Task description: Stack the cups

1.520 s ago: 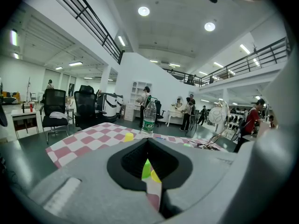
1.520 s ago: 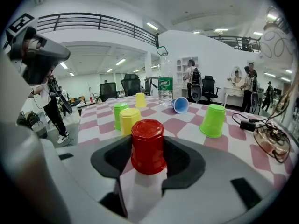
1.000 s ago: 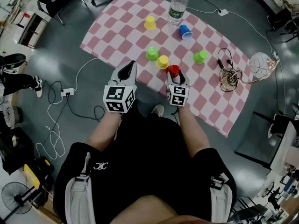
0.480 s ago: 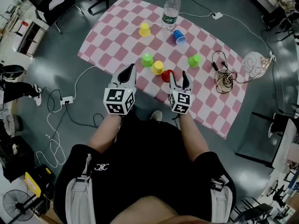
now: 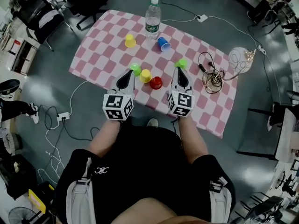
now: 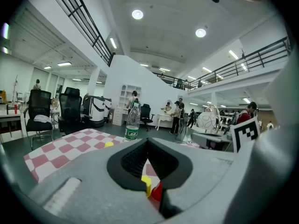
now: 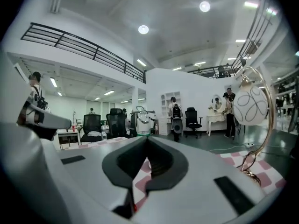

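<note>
Head view: on the table (image 5: 93,55), red cup (image 5: 156,82) sits at the near edge, touching yellow cup (image 5: 145,75), with green cup (image 5: 136,69) beside that. Bottle (image 5: 152,17) at far edge, cables (image 5: 212,78) at right edge.
Left gripper view: left gripper (image 6: 148,139) jaws pressed together, empty.
Right gripper view: right gripper (image 7: 147,138) jaws just closed, nothing between.

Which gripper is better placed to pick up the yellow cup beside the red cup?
Probably left. The left gripper, shut and empty, has the yellow cup straight ahead of its jaws; for the right gripper, the red cup lies between.
</note>
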A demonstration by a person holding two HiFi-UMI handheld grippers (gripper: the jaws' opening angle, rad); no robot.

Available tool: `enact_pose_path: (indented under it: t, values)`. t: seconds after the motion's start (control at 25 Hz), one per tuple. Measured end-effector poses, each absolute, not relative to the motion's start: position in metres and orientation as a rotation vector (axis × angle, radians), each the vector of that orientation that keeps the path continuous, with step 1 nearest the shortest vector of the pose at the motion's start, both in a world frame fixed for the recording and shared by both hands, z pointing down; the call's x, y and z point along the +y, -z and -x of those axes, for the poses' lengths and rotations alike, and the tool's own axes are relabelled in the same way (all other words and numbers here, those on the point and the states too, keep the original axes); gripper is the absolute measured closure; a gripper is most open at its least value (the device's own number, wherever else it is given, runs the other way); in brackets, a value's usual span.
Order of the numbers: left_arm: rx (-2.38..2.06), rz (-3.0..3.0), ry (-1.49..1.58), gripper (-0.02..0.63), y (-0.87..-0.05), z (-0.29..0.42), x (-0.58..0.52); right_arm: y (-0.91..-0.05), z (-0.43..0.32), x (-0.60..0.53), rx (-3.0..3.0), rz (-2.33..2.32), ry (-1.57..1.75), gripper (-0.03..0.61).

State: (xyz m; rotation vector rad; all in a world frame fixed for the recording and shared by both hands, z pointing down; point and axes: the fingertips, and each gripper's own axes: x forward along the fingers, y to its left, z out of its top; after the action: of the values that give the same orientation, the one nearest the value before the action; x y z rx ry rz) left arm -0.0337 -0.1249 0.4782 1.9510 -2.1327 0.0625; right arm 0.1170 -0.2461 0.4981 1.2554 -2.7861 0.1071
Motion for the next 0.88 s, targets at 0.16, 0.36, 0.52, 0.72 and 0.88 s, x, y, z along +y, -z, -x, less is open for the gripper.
enact_pose_path:
  t: [0.16,0.36,0.52,0.72,0.88]
  values:
    - [-2.126,-1.981,-0.065,0.598,-0.472,0.025,-0.134,-0.486,-0.119,-0.248,-2.802,-1.254,-0.09,0.578]
    - [-2.133,-1.979,-0.076,0.598,-0.47,0.02,-0.136,-0.483,-0.12,-0.248,-2.812,-1.24,-0.12,0.578]
    - [-2.135,-1.989,-0.09,0.598,-0.468,0.018,-0.14,-0.476,-0.116,-0.249,-2.829,-1.218,-0.138,0.577]
    - [-2.121,-2.022,-0.094,0.598,-0.464,0.03,-0.151,-0.467,-0.097,-0.248,-2.837,-1.221,-0.14,0.577]
    - [-2.08,-2.064,-0.097,0.598,-0.464,0.049,-0.163,-0.466,-0.073,-0.246,-2.818,-1.235,-0.119,0.577]
